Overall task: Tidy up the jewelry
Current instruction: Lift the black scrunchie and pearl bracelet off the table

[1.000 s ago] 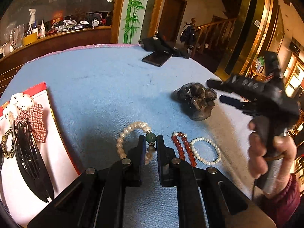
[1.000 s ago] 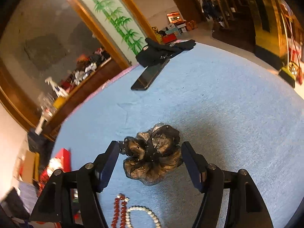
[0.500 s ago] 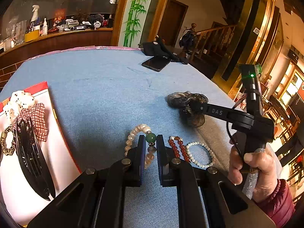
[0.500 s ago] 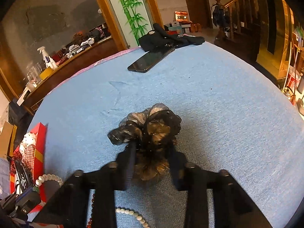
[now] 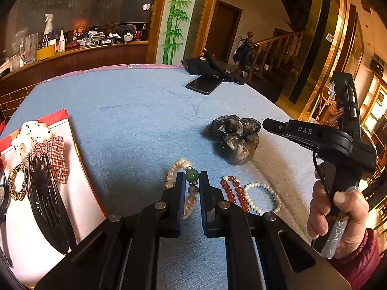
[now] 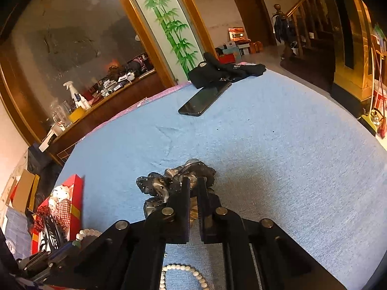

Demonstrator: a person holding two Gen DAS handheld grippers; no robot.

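Note:
My left gripper [image 5: 192, 181] is shut on a pearl bracelet with a green bead [image 5: 191, 175] that lies on the blue cloth [image 5: 135, 120]. A red bead bracelet [image 5: 233, 192] and a small white pearl bracelet [image 5: 262, 198] lie just to its right. My right gripper [image 6: 192, 184] is shut on a dark grey gauze scrunchie [image 6: 169, 186], which also shows in the left wrist view [image 5: 235, 140]. The right gripper [image 5: 302, 133] shows there too, held by a hand at the right.
A red-edged white box [image 5: 79, 188] at the left holds a black hair claw [image 5: 46, 200], a checked scrunchie [image 5: 54, 154], a white dotted scrunchie and a gold ring. A black phone [image 5: 204, 84] and black gloves [image 6: 225, 70] lie at the table's far side.
My right gripper has closed from wide open onto the gauze scrunchie. My left gripper has stayed shut on the pearl bracelet in the same place.

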